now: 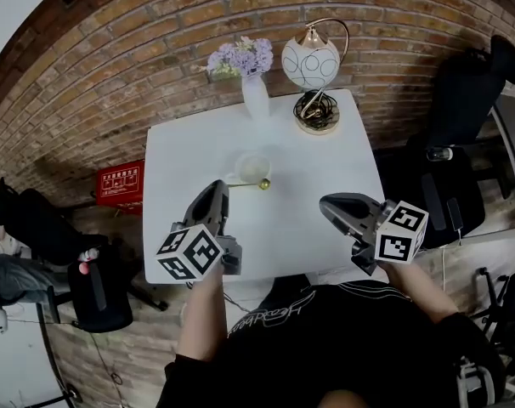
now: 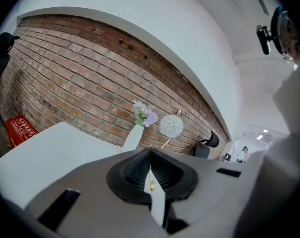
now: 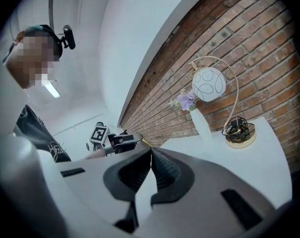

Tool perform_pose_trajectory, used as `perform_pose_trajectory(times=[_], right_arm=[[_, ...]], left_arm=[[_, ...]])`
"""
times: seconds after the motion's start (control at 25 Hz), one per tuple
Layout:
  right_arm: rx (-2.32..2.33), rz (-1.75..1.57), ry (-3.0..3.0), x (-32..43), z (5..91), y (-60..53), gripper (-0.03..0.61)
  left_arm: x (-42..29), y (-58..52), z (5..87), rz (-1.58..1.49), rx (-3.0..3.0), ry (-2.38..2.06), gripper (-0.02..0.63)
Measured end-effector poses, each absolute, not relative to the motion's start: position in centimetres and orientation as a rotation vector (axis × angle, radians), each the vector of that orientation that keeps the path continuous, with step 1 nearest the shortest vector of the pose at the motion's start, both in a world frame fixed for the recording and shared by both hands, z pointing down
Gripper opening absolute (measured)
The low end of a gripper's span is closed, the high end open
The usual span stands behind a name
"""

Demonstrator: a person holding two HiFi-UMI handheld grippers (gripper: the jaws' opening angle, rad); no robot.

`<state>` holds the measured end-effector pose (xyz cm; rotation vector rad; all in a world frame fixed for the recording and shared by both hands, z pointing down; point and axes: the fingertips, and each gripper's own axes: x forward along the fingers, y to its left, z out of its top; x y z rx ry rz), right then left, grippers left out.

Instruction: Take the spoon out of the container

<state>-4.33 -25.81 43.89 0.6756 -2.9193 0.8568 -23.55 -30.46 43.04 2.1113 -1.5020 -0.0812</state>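
A small clear container [image 1: 251,167] stands in the middle of the white table [image 1: 181,151]. Just in front of it a thin gold spoon [image 1: 249,184] lies level above the table, its round end pointing right. My left gripper [image 1: 217,189] is shut on the spoon's other end. In the left gripper view the gold spoon [image 2: 151,175] shows as a thin line pinched between the closed jaws of the left gripper [image 2: 150,150]. My right gripper [image 1: 325,202] hovers over the table's right front, shut and empty. The right gripper [image 3: 151,149] shows its jaws pressed together.
A white vase with purple flowers [image 1: 254,87] and a round lamp on a gold base [image 1: 314,79] stand at the table's far edge by the brick wall. Black chairs [image 1: 461,134] flank the table. A red box [image 1: 120,184] sits on the floor at left.
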Motion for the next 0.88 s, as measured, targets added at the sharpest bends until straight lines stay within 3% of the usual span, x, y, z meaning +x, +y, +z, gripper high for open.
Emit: perform_pose_trajectory(times=[0.48, 0.88], right_arm=[[0.621, 0.766, -2.988, -2.6, 41.2, -19.3, -0.003], [0.590, 0.760, -3.010, -1.3, 41.0, -16.2, -0.003]], left_arm=[[-15.4, -20.1, 40.1, -0.096, 2.218, -1.318, 0.008], [-12.5, -15.7, 39.1, -0.053, 2.272, -1.298, 0.008]])
